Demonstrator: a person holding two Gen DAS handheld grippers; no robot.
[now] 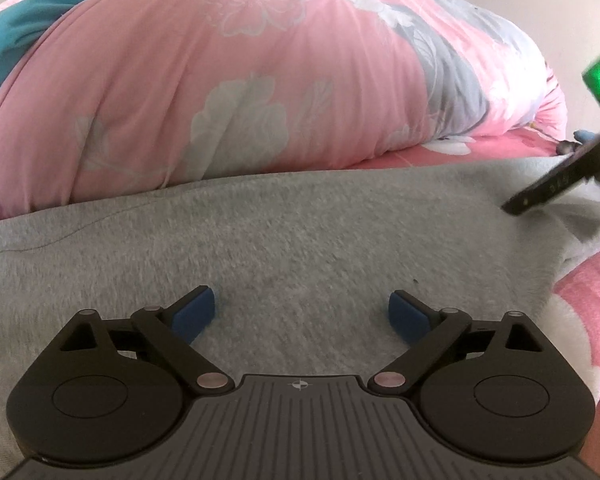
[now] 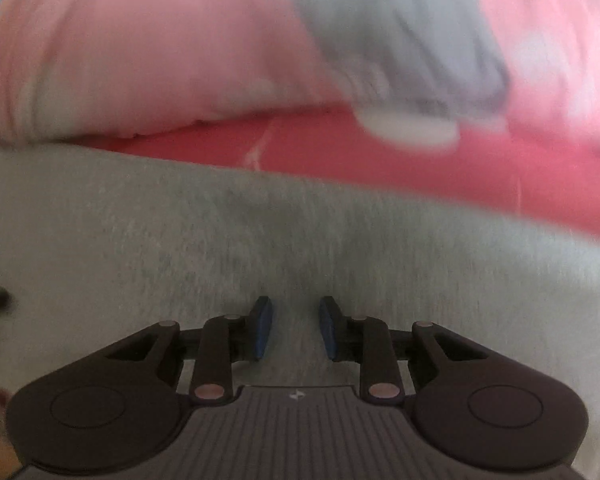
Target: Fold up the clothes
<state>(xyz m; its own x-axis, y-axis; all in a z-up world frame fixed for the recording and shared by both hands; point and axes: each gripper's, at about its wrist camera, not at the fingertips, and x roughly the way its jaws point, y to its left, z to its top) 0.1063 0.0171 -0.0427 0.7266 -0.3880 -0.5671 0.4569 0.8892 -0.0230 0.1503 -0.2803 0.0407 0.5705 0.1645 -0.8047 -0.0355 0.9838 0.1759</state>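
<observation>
Left claw [image 1: 300, 312] gapes wide and right claw [image 2: 295, 328] narrowly apart, both empty over the grey sweatshirt [image 1: 300, 232] spread on the bed [image 1: 440, 148], beside a pink floral quilt [image 1: 220, 80].

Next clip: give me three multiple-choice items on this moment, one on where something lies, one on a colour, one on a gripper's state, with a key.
1. Where does the pink flowered quilt lie relative to the grey garment?
A. beyond its far edge
B. under it
C. folded inside it

2. What colour are the pads on the left hand-held gripper?
A. red
B. blue
C. white

3. How does the left hand-held gripper stand?
A. shut on the garment
B. shut on the quilt
C. open over the garment

Key: 1 A, the quilt bulges behind the garment's far edge; 2 B, both pads show blue; 3 C, the fingers stand wide apart with bare grey cloth between them.
</observation>
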